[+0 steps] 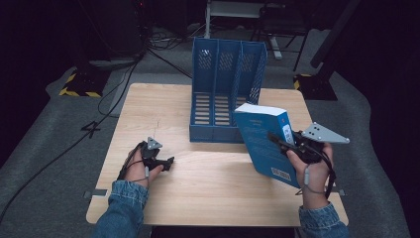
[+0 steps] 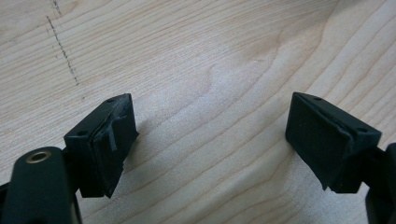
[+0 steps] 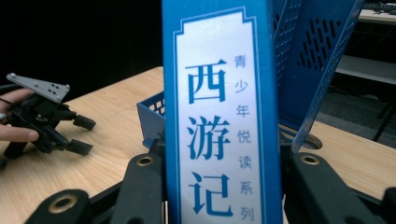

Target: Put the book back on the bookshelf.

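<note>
- In the high view, the left hand [image 1: 140,166] lay at the lower left of the desk [image 1: 208,193], its denim sleeve entering from the bottom edge.
- It held the left hand-held gripper [image 1: 167,163] low over the wood, the tips pointing toward the right of the frame.
- In the left gripper view, that hand-held gripper [image 2: 212,140] stood wide open, both black pads apart with bare wood grain between them and nothing gripped.
- The same gripper appeared at the left edge of the right gripper view [image 3: 83,135], jaws spread, fingers wrapped behind it.
- The right hand [image 1: 312,166] was raised at the lower right of the high view, its forearm rising from the bottom edge and its grey plate toward the right.
- The right hand-held gripper [image 1: 278,141] was clamped on a blue book [image 1: 265,141], pointing toward the left of the frame.
- The book was lifted off the desk and tilted, its top leaning toward the upper left of the frame, just to the right of the file rack's front.
- In the right gripper view, the book's spine [image 3: 219,116] stood upright in the middle of the frame, squeezed between the two jaws at the bottom.
- The blue file rack [image 1: 225,91] stood at the upper middle of the desk, three open slots facing the person.
- In the right gripper view, the rack [image 3: 317,60] rose behind the book in the upper right.
</note>
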{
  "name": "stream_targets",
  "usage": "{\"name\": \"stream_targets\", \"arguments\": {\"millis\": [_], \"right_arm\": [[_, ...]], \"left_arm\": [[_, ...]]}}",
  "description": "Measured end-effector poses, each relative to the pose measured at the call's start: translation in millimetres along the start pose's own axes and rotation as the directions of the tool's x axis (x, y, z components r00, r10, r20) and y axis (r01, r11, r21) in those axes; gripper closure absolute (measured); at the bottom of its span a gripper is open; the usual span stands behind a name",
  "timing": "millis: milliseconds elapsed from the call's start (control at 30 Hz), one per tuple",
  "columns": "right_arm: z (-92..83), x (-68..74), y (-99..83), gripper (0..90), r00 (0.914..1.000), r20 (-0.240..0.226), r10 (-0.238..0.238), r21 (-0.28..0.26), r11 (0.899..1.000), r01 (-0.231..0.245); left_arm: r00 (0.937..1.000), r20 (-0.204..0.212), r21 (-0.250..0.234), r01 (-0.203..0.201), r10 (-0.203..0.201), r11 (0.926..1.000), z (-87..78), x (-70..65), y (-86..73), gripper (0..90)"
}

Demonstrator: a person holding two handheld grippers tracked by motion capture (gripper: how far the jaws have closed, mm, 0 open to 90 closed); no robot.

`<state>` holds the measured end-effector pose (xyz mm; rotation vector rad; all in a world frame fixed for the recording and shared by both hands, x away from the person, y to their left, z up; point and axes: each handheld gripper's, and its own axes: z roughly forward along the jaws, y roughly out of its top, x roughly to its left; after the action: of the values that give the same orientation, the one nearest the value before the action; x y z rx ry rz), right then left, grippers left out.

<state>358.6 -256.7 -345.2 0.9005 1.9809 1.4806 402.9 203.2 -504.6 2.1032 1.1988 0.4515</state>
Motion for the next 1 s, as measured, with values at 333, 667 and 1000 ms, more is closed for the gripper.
{"name": "stream_targets", "arguments": {"millis": [333, 667, 1000], "right_arm": [[-8.2, -8.4, 5.3, 61.8, 0.9978, -0.048, 0.046, -0.038, 0.998, -0.048], [-3.0, -16.0, 29.6, 61.9, 0.9972, -0.062, 0.043, -0.064, 0.997, -0.047], [4.2, -31.0, 59.8, 61.8, 0.9966, -0.051, 0.065, -0.099, 0.993, -0.070]], "left_arm": [[1.0000, 0.000, 0.003, -0.005, 0.005, 1.0000, 0.2, 0.5, 0.6, 16.6], [1.0000, 0.002, 0.001, 0.002, -0.002, 1.0000, 2.8, -0.6, 2.8, 16.6], [1.0000, -0.004, 0.002, -0.005, 0.005, 1.0000, 2.9, -0.4, 3.3, 16.6]]}}
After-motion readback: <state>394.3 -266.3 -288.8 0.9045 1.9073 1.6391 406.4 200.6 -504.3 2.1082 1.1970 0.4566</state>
